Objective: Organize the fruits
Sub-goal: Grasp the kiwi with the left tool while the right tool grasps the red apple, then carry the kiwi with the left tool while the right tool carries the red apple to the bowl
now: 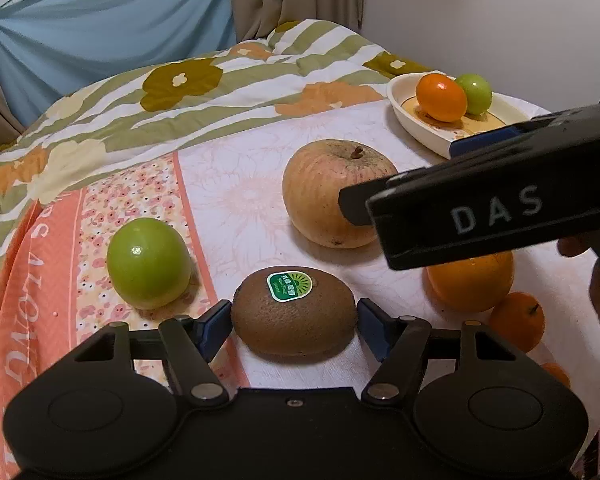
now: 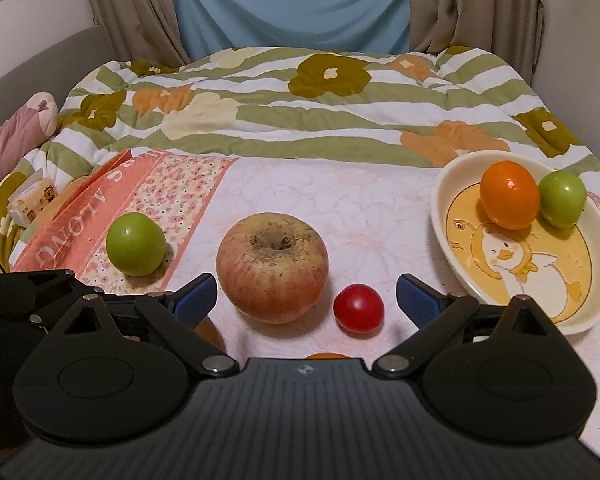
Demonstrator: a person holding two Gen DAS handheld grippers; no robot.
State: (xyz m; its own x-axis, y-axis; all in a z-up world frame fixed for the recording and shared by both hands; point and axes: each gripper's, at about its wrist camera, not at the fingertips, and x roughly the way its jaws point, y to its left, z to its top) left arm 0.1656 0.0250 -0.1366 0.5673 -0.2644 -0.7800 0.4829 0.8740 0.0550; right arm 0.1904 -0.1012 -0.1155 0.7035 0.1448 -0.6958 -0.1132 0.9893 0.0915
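Left gripper (image 1: 294,316): your fingers straddle the kiwi (image 1: 294,312), blue pads just beside its two ends. Whether they press or only frame it, you cannot tell. The kiwi rests on the bedsheet (image 1: 240,200).

Right gripper (image 2: 304,300): spread wide, holding nothing. The apple (image 2: 272,266) and the red fruit (image 2: 358,308) both sit ahead in the gap, neither touched.

Dish (image 2: 448,216): far right on the sheet. It already holds an orange fruit (image 2: 510,194) and a small green one (image 2: 562,198), touching, pushed to the back rim; the front is bare. Likely the drop spot.

Loose fruit: green fruit (image 1: 148,262) to the left on the patterned strip, well apart from the dish. Two oranges (image 1: 470,284) near you, partly hidden under the right gripper's body in the left view.

Step in hand: the kiwi pick, by my reading. Sticker up, long axis across the fingers, so you would close on the ends.

Watch: end grip on an oval may let it roll or squirt out; the soft bedding gives under it.

Crowding: your right gripper hangs over the path to the dish. Clear it before you carry across.

Progress: early, two in, six out.
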